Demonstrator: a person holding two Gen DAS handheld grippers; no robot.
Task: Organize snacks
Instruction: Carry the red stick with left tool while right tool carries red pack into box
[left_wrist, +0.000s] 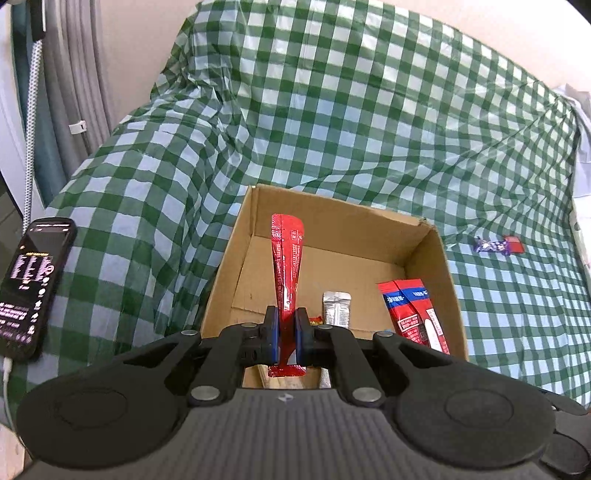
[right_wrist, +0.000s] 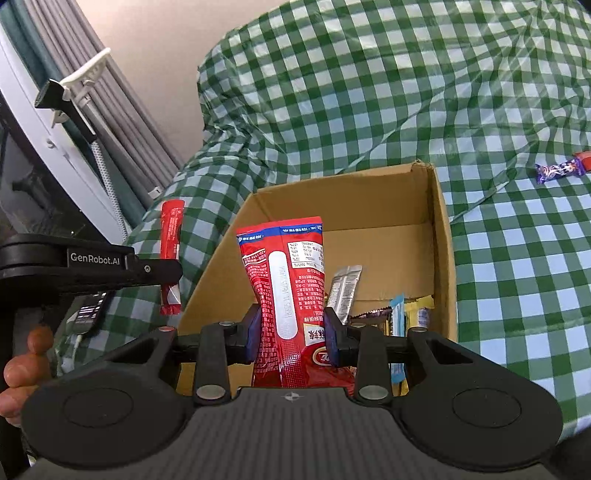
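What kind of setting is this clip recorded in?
Probably a room in a home: a surface draped in a green checked cloth, grey curtains by a plain wall, and a cardboard box of snacks on the cloth.

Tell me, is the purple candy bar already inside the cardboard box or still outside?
Outside. The purple candy bar lies on the checked cloth, right of the cardboard box and clear of its wall; the right wrist view shows the same.

The left gripper (left_wrist: 286, 328) and right gripper (right_wrist: 293, 328) both point forward, jaws clamped on red packets.
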